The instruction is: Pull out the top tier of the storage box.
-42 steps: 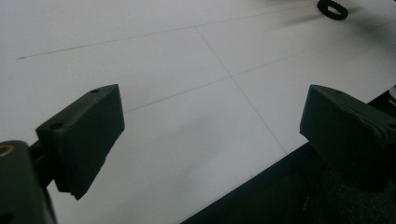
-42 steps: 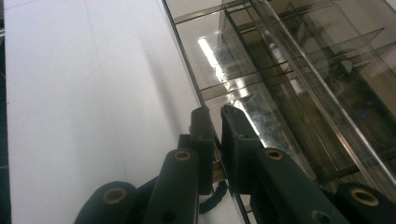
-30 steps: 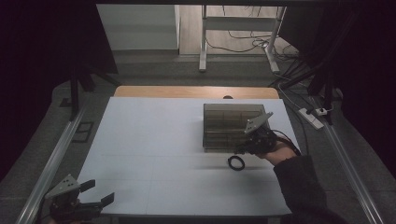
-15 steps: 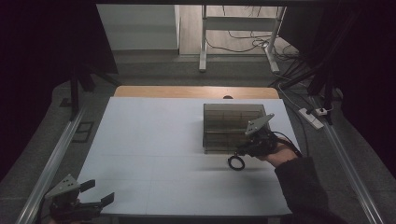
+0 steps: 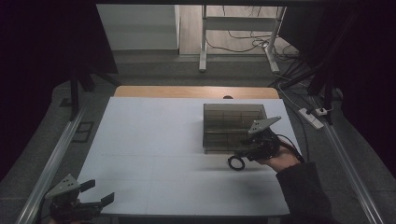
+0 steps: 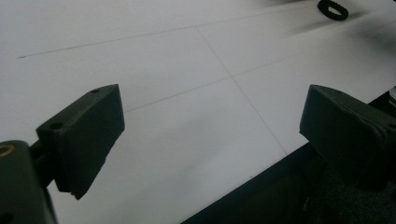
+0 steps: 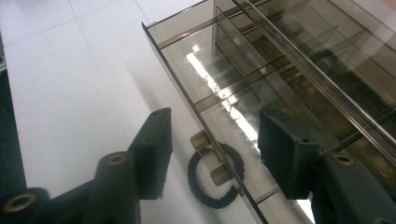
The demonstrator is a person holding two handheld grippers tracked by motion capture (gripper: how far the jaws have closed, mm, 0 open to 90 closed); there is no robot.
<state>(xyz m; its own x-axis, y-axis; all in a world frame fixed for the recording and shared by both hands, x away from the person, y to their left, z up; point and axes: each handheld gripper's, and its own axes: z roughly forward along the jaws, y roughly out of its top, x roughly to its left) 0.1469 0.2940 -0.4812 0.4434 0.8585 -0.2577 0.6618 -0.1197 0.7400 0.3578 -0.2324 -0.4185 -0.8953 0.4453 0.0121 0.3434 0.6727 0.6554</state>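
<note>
Black ring (image 7: 216, 176) loose betw. right gripper (image 7: 215, 149) jaws, just opening (left gripper (image 6: 210, 135) jaws wide, empty)

Dim room, black edges; glare streaks the smoky box (image 7: 243, 88); near fingers blurred.

Dim room, edges in deep shadow. White rectangular tabletop (image 5: 154, 140) over a light wooden board (image 5: 187, 92) at the far edge. Grey carpeted floor (image 5: 154, 70) around. Metal rail (image 5: 49, 163) along the near-left side. White metal stand legs (image 5: 203, 42) beyond, black cables (image 5: 233, 44) on pale flooring. White power strip (image 5: 312, 117) at right.
</note>
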